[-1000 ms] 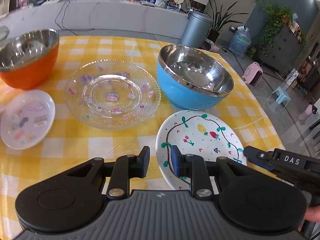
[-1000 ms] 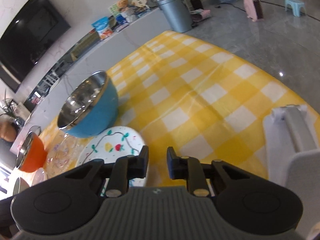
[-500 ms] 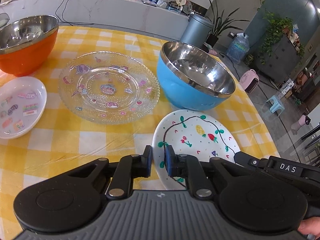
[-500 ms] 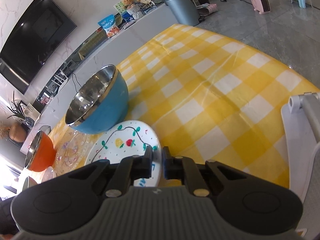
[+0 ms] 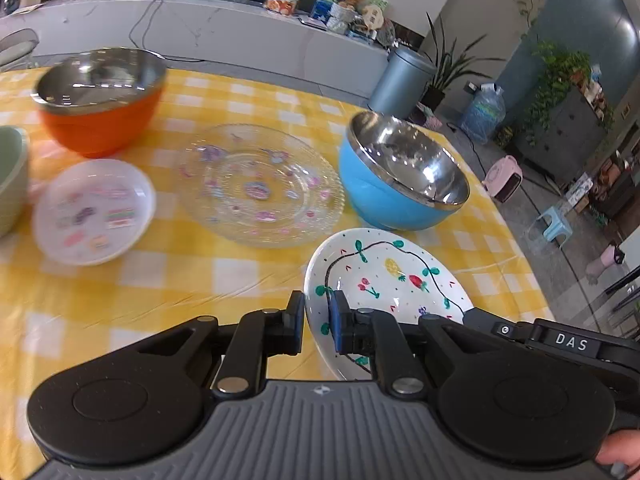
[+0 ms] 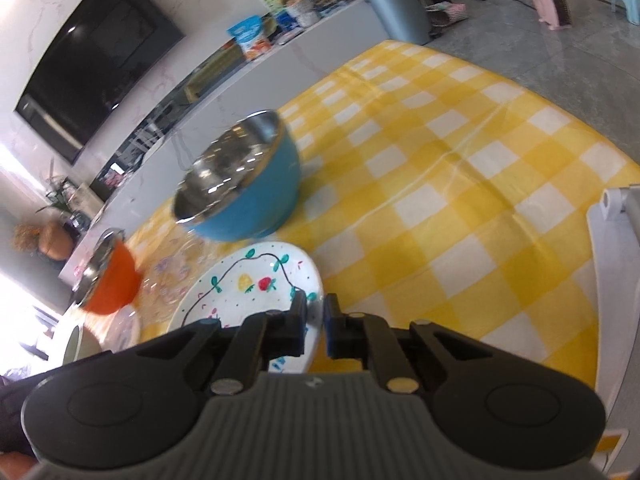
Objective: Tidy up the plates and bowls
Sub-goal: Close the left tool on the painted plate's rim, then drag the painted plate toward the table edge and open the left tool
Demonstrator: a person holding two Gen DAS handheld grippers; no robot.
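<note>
The painted plate (image 5: pixel 394 280) has its near edge hidden behind both claws. At nine o'clock a green bowl (image 5: pixel 10 180) is cut off by the frame, and the small white dish (image 5: pixel 94 210) and orange bowl (image 5: pixel 100 100) are blurred. The left claw (image 5: pixel 316 322) is clamped on the plate's near-left rim, the right claw (image 6: pixel 316 322) on its opposite rim. Both gaped a second ago. The plate, flat then, now tilts above the table (image 5: pixel 160 280), at five o'clock from the blue bowl (image 5: pixel 404 176).

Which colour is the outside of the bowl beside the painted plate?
Blue, with a shiny metal inside. The bowl shows best in the left wrist view.
</note>
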